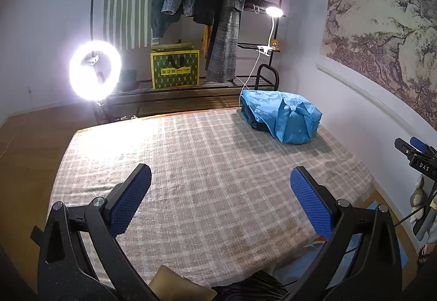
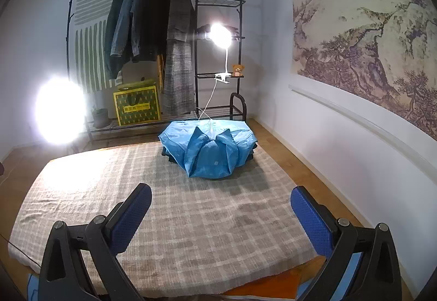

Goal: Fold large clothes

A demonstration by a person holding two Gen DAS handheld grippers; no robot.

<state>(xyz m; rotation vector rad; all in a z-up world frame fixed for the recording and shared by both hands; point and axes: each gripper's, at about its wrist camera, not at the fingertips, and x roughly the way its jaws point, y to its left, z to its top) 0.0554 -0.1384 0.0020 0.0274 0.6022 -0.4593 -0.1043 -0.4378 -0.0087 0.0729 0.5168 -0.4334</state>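
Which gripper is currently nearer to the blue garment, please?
Right, probably. The right gripper faces the blue garment directly ahead; the left gripper sees it farther off, ahead-right.

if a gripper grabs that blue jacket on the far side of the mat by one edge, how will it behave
The blue jacket probably goes floppy: it lies in soft creases and folds, so one edge would lift while the rest sags and unfolds. Its thin, slightly shiny fabric looks light and maybe slippery. Pushed, it would likely bunch or slide on the checked mat rather than move as one piece.
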